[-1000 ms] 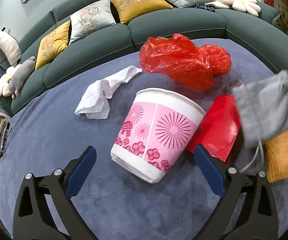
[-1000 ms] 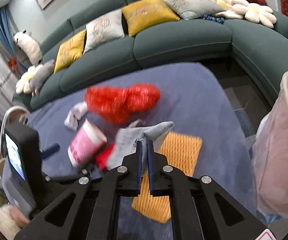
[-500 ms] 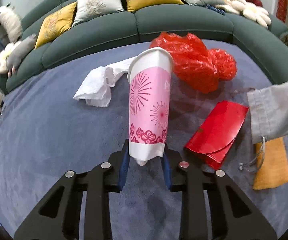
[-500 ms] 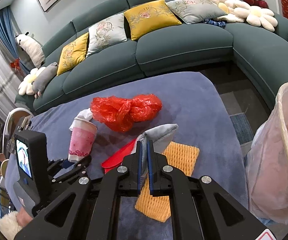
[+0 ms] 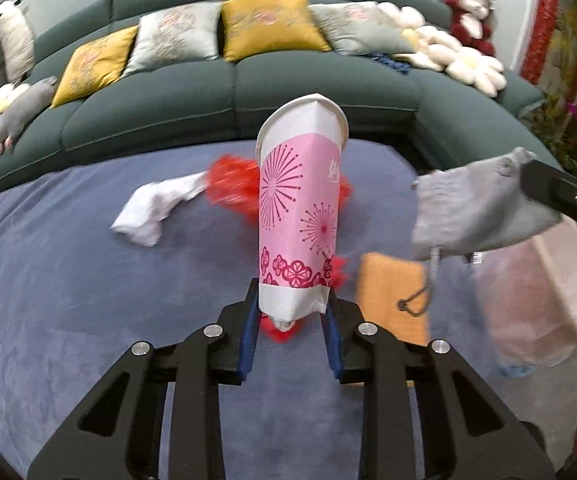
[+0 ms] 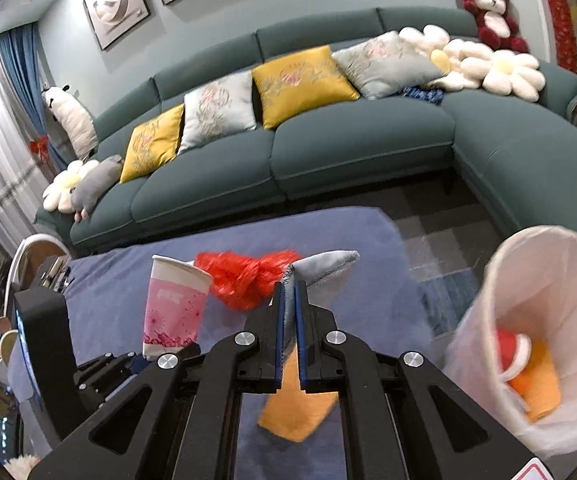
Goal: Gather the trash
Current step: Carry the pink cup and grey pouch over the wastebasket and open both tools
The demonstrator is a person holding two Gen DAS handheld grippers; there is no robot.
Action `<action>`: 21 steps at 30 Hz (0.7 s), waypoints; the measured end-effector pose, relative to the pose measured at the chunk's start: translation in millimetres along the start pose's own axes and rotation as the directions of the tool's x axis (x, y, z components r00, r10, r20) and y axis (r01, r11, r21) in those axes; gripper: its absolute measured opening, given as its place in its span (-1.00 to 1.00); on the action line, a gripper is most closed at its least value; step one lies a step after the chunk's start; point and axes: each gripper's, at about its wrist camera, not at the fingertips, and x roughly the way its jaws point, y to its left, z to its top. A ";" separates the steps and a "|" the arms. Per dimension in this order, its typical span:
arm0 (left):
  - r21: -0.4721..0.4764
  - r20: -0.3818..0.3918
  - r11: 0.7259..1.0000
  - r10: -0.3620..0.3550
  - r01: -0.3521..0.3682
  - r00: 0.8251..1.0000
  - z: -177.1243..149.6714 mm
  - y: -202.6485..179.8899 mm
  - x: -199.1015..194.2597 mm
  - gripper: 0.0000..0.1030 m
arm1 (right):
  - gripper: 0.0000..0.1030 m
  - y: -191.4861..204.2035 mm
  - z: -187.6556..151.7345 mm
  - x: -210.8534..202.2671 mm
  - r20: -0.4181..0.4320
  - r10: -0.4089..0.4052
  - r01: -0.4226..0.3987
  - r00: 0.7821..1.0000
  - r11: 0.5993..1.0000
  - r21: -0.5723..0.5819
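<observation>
Two grippers each hold one thing. At the bottom middle of the left wrist view, the left gripper [image 5: 290, 326] squeezes the squashed bottom of a pink paper cup [image 5: 300, 216], which stands up tall in the middle. At the bottom middle of the right wrist view, the right gripper [image 6: 290, 308] is pinched tight on a gray cloth pouch [image 6: 322, 270]. An orange cloth [image 6: 296, 412] lies on the blue table [image 6: 108, 304] under it. A white trash bag [image 6: 544, 280] sits open at the lower right. Farther up, a red plastic bag [image 6: 244, 276] and a white tissue [image 5: 152, 210] lie on the table. Way back is a green sofa [image 6: 328, 148].
</observation>
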 end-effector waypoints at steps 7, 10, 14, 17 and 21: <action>0.075 0.018 0.992 -0.106 0.104 0.994 13.5 -82.0 -14.4 -0.47 | -0.89 -51.7 5.2 -42.6 0.054 -0.095 0.094 0.994 0.995 0.013; 0.113 0.016 0.983 -0.148 0.146 0.989 16.2 -122.0 -16.9 -0.47 | -0.89 -82.6 5.2 -60.5 0.069 -0.136 0.134 0.988 0.990 0.042; 0.149 -0.009 0.968 -0.201 0.200 0.980 18.9 -171.3 -14.4 -0.47 | -0.89 -125.0 -0.3 -78.9 0.075 -0.194 0.188 0.978 0.978 0.085; 0.168 -0.036 0.958 -0.231 0.234 0.972 17.4 -202.3 -10.6 -0.46 | -0.89 -155.1 -4.0 -89.3 0.069 -0.247 0.239 0.967 0.965 0.105; 0.193 -0.065 0.945 -0.256 0.264 0.964 12.6 -235.9 -4.3 -0.46 | -0.89 -188.3 -10.6 -99.2 0.060 -0.313 0.304 0.948 0.945 0.118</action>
